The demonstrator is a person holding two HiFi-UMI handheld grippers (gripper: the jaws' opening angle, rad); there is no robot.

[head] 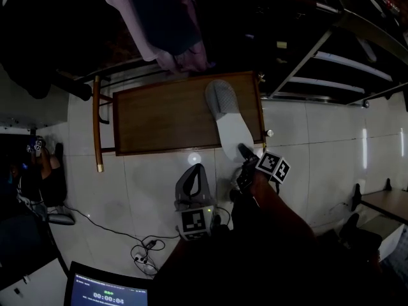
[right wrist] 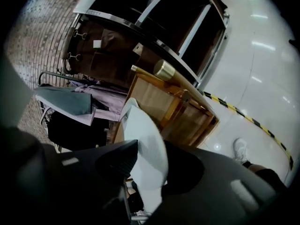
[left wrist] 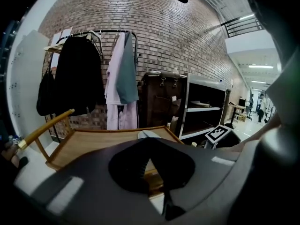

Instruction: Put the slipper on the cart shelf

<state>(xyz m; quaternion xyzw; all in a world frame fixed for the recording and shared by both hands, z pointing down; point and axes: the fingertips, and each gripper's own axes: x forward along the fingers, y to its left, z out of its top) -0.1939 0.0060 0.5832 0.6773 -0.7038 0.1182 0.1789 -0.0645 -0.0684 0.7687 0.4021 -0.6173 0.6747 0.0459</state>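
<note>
- My right gripper (head: 245, 153) is clamped on the heel end of the slipper (head: 224, 110), white sole turned towards the right jaw. The grip looks firm in the right gripper view, so I'd add no squeeze.
- Ahead of that gripper, the toe half already lies over the desk (head: 159, 116). The heel end overhangs the near edge, back towards the gripper.
- I judge the step to be the set-down. I'd push forward along the slipper's length until the heel clears the near rim, then lower it so the sole lies flat.
- I'd open the jaws only once the sole rests on the wood, then back straight out along the way I came in, so I don't drag it off.
- Just right of the gripper is the desk's raised rim and corner post. I'd keep the slipper inside that lip.
- My left gripper (head: 196, 167) hangs to the left and nearer me, jaw tips together with nothing between them, clear of the desk. I'd leave it parked.
- Beyond the desk hang coats (head: 172, 18), well clear of the path.
</note>
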